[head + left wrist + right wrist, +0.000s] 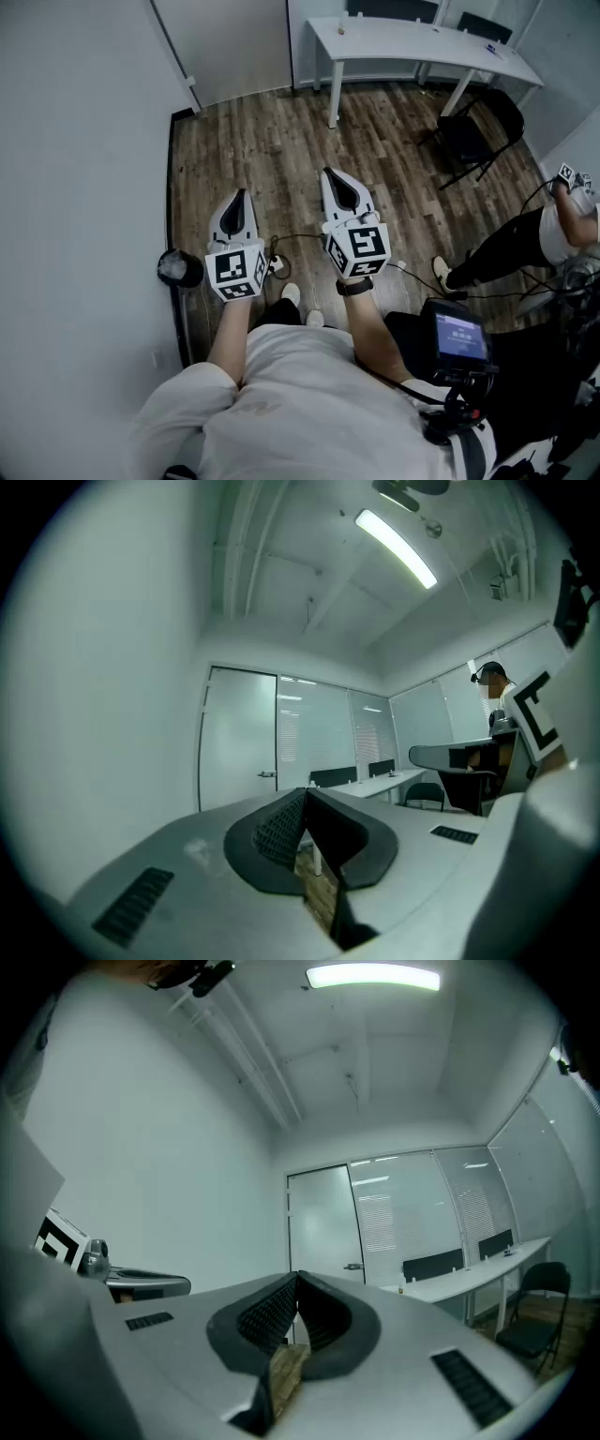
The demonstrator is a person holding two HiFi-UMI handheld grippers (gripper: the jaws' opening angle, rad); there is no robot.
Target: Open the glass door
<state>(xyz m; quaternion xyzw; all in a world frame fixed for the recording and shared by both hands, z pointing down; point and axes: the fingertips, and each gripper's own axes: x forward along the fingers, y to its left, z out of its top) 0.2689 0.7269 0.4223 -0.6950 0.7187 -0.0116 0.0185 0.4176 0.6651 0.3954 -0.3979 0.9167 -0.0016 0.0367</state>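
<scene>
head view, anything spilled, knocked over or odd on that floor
Nothing spilled or toppled. Only a loose cable trails over the wood floor by the feet; the white table and black chair stand upright.

A wood-plank floor [281, 159] runs across the room. At the far side stands a long white bench [403, 42], with a small object [341, 28] near its left end and another small item [491, 49] toward its right. A black folding chair [478, 131] stands just on the near side of the bench's right end. A round black bin [180, 269] sits against the left wall [75, 187]. A thin cable [305, 236] trails over the floor. At the right edge a second person [525, 244] in dark trousers is partly cut off. A small lit screen [457, 336] glows at near right. A long ceiling light [373, 976] is on.
</scene>
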